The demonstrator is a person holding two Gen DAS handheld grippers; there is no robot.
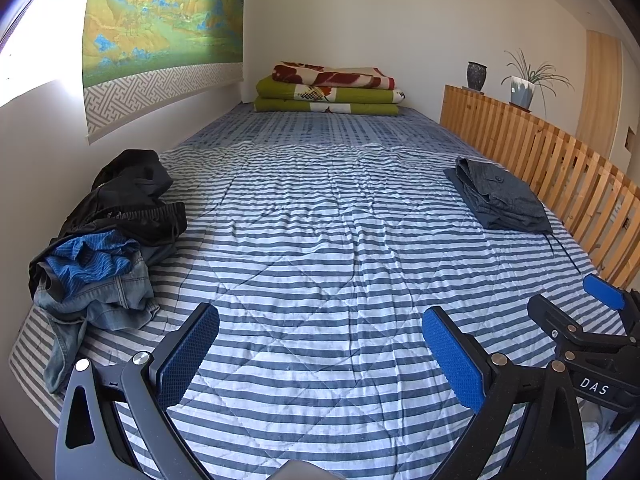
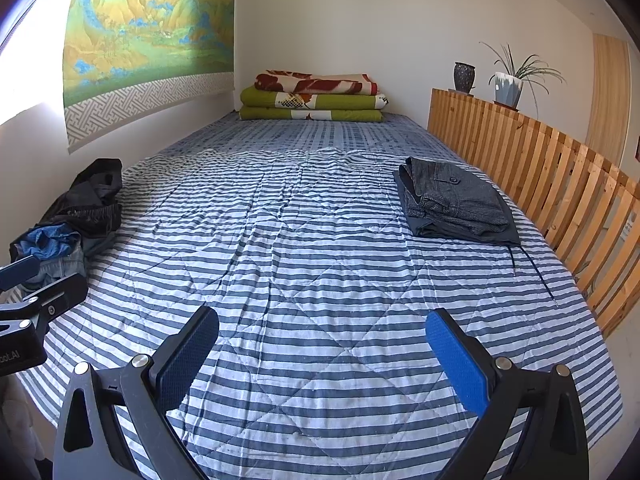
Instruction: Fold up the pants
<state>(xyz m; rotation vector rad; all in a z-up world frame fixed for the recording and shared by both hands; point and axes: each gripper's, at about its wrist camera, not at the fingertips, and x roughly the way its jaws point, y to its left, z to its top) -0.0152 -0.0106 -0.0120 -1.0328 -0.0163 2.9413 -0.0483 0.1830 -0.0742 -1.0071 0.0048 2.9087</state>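
Note:
A heap of unfolded clothes (image 1: 108,240) lies at the bed's left edge by the wall: black pants on top, a blue striped garment and denim jeans below. The same heap (image 2: 68,228) shows at the left of the right wrist view. Folded dark grey pants (image 1: 500,200) rest on the right side near the wooden rail, also seen as a folded stack (image 2: 456,204). My left gripper (image 1: 320,344) hovers open over the striped quilt, nothing between its blue pads. My right gripper (image 2: 322,344) is open too, holding nothing, and appears at the right edge (image 1: 576,308) of the left wrist view.
A blue-and-white striped quilt (image 1: 320,240) covers the bed. Folded blankets (image 1: 328,88) are stacked at the far end. A slatted wooden rail (image 1: 560,160) borders the right side, with a vase (image 1: 476,76) and a potted plant (image 1: 524,84) on it. A landscape hanging (image 1: 160,28) covers the left wall.

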